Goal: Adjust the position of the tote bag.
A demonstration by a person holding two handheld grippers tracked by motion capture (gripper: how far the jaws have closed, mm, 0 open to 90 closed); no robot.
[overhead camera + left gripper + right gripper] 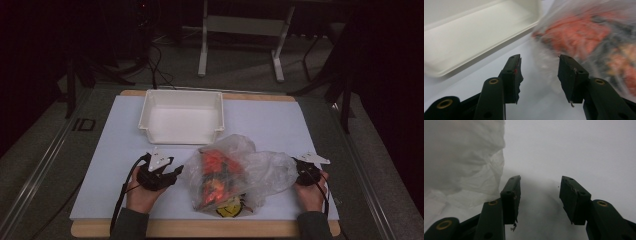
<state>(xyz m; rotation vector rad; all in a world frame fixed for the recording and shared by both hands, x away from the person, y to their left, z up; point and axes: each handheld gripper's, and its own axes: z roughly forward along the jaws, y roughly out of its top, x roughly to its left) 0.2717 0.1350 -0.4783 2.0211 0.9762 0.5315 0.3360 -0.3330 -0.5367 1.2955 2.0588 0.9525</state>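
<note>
We see bare white mat (280, 125) far right of the bin (182, 116). The plastic bag (235, 172) lies between both grippers: left gripper (176, 172) and right gripper (296, 165) flank it, jaws apart, empty.

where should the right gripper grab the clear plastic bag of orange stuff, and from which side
Probably the loose, puffed end of the clear plastic bag, the part with no orange contents, coming in level from the bag's right side. That end lies nearest the open right gripper, and the thin crumpled film there should bunch between the fingers. The filled middle looks too bulky to pinch.
</note>
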